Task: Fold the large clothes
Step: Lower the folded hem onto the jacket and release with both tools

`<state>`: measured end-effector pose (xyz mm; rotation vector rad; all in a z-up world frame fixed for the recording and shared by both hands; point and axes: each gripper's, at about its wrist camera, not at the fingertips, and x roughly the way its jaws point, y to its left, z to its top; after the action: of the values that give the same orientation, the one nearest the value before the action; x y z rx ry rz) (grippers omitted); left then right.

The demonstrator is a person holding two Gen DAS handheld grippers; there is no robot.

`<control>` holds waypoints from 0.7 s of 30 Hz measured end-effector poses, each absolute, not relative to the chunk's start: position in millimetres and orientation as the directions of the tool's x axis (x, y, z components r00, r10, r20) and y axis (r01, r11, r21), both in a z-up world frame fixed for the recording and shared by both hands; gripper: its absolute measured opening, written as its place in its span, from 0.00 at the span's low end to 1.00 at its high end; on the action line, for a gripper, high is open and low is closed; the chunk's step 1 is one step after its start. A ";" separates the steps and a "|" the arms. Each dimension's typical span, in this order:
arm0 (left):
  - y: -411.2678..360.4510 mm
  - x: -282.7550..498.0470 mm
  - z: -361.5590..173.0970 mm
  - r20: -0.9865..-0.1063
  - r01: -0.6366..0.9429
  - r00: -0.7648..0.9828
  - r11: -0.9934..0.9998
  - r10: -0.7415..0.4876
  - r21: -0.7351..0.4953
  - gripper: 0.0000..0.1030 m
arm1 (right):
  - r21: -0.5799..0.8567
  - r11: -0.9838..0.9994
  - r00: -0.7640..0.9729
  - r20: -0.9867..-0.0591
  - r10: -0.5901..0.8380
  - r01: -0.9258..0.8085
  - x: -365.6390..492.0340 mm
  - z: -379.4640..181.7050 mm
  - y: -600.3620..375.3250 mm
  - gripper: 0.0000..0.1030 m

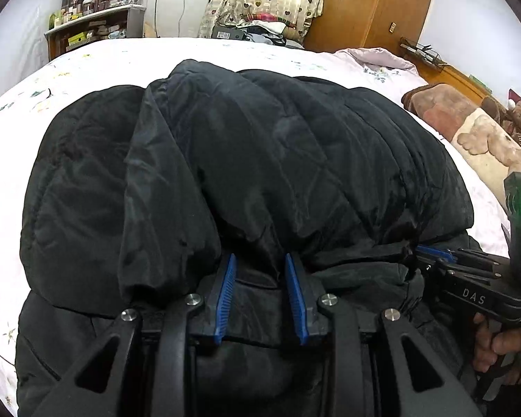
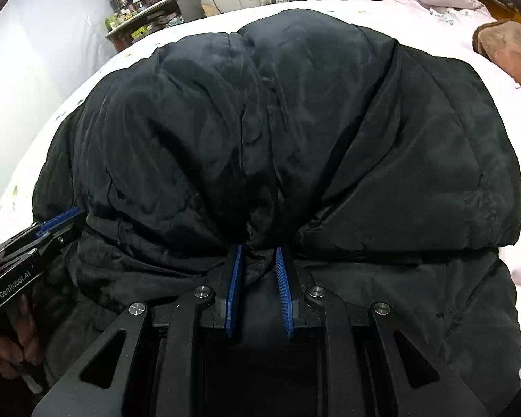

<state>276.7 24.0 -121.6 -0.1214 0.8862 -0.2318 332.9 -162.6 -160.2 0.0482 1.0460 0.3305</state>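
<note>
Left wrist view has us looking down at a steep slant over our left gripper (image 1: 260,278), whose blue pads (image 1: 225,288) stand a little apart with a bunched fold of the black padded coat (image 1: 260,146) pinched between them; the cloth fills the gap and the pads press on it. The coat lies across the bed (image 1: 121,55), its upper layer doubled over toward us so that the folded edge hangs just at our fingertips, with a lower layer of the same coat spread beneath the fingers. At the right edge of this view we see our right gripper (image 1: 430,253) coming in from the side, nearly level with the fold, its own blue tip buried in the coat's edge, and below it our right hand (image 1: 500,351) wrapped around the handle. Right wrist view gives the matching sight: our right gripper (image 2: 258,271) tilts downward in the same way, pads (image 2: 234,288) close together and clamped on a narrow gather of the coat (image 2: 278,132). Our left gripper (image 2: 57,224) enters at the left edge, gripping the same folded edge well apart from the right one, with our left hand (image 2: 7,344) curled about its grip. Beyond the coat we see a pink pillow (image 2: 444,3), a brown blanket (image 1: 469,121) and a cluttered shelf (image 1: 97,27) by the wall.
</note>
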 end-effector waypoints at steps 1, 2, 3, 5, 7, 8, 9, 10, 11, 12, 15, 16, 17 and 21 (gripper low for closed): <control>24.0 276.9 -121.6 -0.752 0.151 0.609 0.968 -0.251 -0.201 0.32 | 0.187 0.950 0.458 -0.842 0.285 -0.248 333.8 -161.0 -162.1 0.19; 25.3 276.1 -121.3 -0.752 0.150 0.609 0.968 -0.252 -0.203 0.32 | 0.184 0.951 0.458 -0.842 0.283 -0.250 333.1 -158.8 -161.0 0.19; 26.0 277.1 -119.9 -0.756 0.149 0.603 0.967 -0.253 -0.205 0.32 | 0.183 0.951 0.457 -0.843 0.283 -0.251 333.5 -158.8 -161.0 0.19; 27.6 274.8 -109.2 -0.767 0.148 0.586 0.966 -0.260 -0.214 0.32 | 0.174 0.952 0.450 -0.850 0.275 -0.253 325.7 -153.6 -153.6 0.19; 30.6 270.2 -93.7 -0.770 0.151 0.570 0.958 -0.286 -0.245 0.31 | 0.157 0.952 0.457 -0.849 0.265 -0.261 318.1 -134.9 -149.5 0.21; 33.9 265.4 -84.1 -0.762 0.157 0.576 0.955 -0.296 -0.253 0.31 | 0.155 0.953 0.472 -0.841 0.266 -0.261 316.6 -122.5 -149.5 0.21; 38.5 260.4 -75.7 -0.749 0.163 0.591 0.954 -0.299 -0.253 0.31 | 0.159 0.952 0.498 -0.823 0.274 -0.260 313.4 -109.6 -152.6 0.21; 42.3 257.8 -65.5 -0.730 0.170 0.614 0.953 -0.301 -0.251 0.31 | 0.173 0.950 0.528 -0.799 0.289 -0.259 310.6 -96.8 -158.5 0.21; 44.9 258.5 -57.2 -0.712 0.177 0.634 0.953 -0.302 -0.247 0.31 | 0.182 0.950 0.553 -0.778 0.297 -0.255 309.9 -87.1 -163.3 0.21; 46.9 263.2 -50.9 -0.700 0.178 0.650 0.954 -0.297 -0.240 0.32 | 0.185 0.951 0.583 -0.756 0.298 -0.246 312.5 -76.3 -168.3 0.21; 50.2 291.8 -44.7 -0.687 0.163 0.682 0.968 -0.249 -0.189 0.32 | 0.188 0.956 0.625 -0.725 0.290 -0.225 340.4 -60.4 -178.0 0.21; 52.6 304.7 -49.7 -0.694 0.142 0.687 0.977 -0.215 -0.162 0.32 | 0.180 0.959 0.635 -0.721 0.279 -0.217 353.7 -59.9 -179.9 0.21; 58.0 316.2 -58.1 -0.712 0.114 0.677 0.982 -0.188 -0.152 0.32 | 0.176 0.962 0.639 -0.720 0.270 -0.209 363.8 -60.9 -181.8 0.21; 75.0 336.0 -107.0 -0.755 0.056 0.620 0.973 -0.211 -0.226 0.26 | 0.149 0.975 0.576 -0.788 0.218 -0.164 403.8 -98.3 -191.7 0.21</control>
<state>336.0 75.0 -107.0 -0.1871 0.8899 -0.1545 403.8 -191.7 -98.3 0.0622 0.9313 0.2235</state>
